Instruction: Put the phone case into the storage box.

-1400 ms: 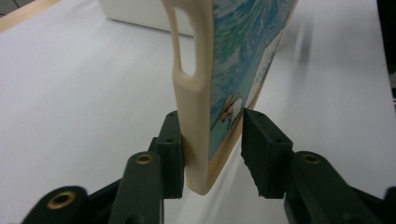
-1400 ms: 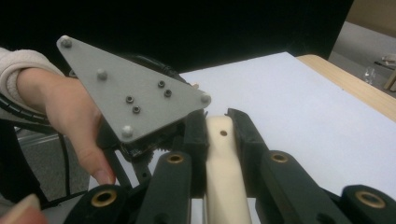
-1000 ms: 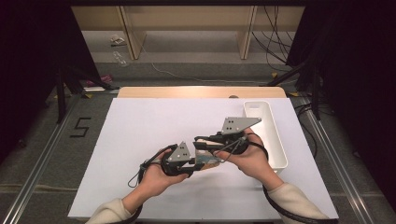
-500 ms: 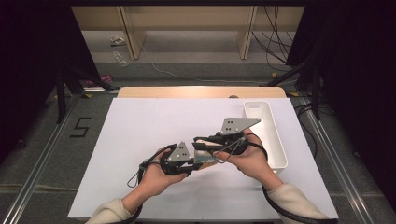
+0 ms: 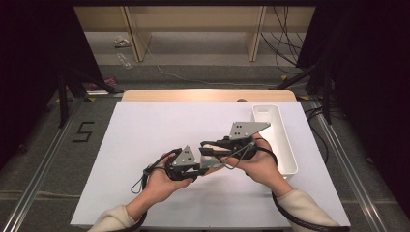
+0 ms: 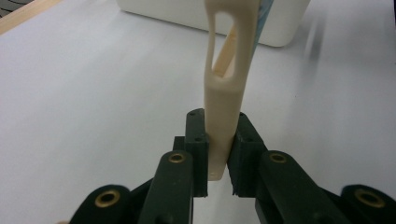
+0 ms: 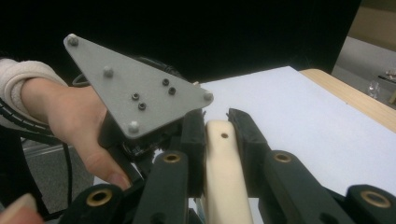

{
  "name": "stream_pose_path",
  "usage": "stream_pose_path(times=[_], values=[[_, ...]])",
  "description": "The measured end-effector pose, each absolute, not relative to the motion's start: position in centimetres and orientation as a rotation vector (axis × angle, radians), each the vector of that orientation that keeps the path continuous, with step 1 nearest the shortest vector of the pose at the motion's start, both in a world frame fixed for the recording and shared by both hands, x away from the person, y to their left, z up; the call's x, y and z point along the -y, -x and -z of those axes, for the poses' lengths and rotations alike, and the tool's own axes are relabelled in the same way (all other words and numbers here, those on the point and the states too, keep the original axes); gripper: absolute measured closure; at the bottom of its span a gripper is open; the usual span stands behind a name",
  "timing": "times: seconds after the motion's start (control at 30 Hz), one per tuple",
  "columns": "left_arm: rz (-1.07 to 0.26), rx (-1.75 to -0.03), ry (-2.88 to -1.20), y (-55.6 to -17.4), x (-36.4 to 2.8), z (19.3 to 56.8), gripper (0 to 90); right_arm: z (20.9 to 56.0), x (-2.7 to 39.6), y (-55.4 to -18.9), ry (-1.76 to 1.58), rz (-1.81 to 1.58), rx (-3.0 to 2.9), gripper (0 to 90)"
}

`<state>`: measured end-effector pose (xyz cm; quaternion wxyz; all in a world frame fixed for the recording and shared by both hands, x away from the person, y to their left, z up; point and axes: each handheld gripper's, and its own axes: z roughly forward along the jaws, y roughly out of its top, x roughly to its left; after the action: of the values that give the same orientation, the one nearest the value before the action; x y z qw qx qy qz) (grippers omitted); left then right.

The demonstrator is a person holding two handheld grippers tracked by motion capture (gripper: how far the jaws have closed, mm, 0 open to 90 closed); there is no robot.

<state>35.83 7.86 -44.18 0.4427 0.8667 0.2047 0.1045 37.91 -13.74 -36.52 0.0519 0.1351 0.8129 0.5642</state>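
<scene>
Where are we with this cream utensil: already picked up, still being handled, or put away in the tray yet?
Done: the cream utensil is up off the white table. In hand: the left gripper and the right gripper each clamp an end of it, held between them above the table. Left, likely: setting it in the white tray, which looks empty from the high view.

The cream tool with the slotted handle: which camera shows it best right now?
The left gripper view: the cream tool stands between its black jaws, slot plain. The right gripper view shows a flat end with a small hole. The high view shows a sliver between both grippers.
</scene>
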Motion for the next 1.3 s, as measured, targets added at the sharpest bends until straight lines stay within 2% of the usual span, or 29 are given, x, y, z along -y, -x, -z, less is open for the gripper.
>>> stream_pose_path(times=[0.27, 0.73, 0.93, 1.07, 1.2, 1.3], values=[[-0.271, -0.509, -2.159, -35.8, -8.0, 44.2, 79.6, 36.7, 13.8, -38.1, -0.415, -1.715, -2.454, 65.6], [-0.301, -0.533, -2.168, -35.9, -8.3, 44.2, 79.7, 36.8, 14.1, -38.6, -0.47, -1.752, -2.339, 24.8], [-0.309, -0.585, -2.159, -36.1, -8.5, 44.1, 79.7, 36.6, 14.7, -38.8, -0.551, -1.796, -2.266, 16.0], [-0.309, -0.642, -2.144, -36.3, -8.7, 44.1, 79.7, 36.7, 15.0, -39.0, -0.617, -1.784, -2.223, 14.6], [-0.313, -0.682, -2.127, -36.4, -8.9, 44.0, 79.7, 37.1, 15.0, -39.1, -0.64, -1.76, -2.222, 5.3], [-0.313, -0.709, -2.117, -36.4, -8.9, 43.9, 79.6, 37.4, 14.9, -39.1, -0.661, -1.742, -2.22, 2.3]])
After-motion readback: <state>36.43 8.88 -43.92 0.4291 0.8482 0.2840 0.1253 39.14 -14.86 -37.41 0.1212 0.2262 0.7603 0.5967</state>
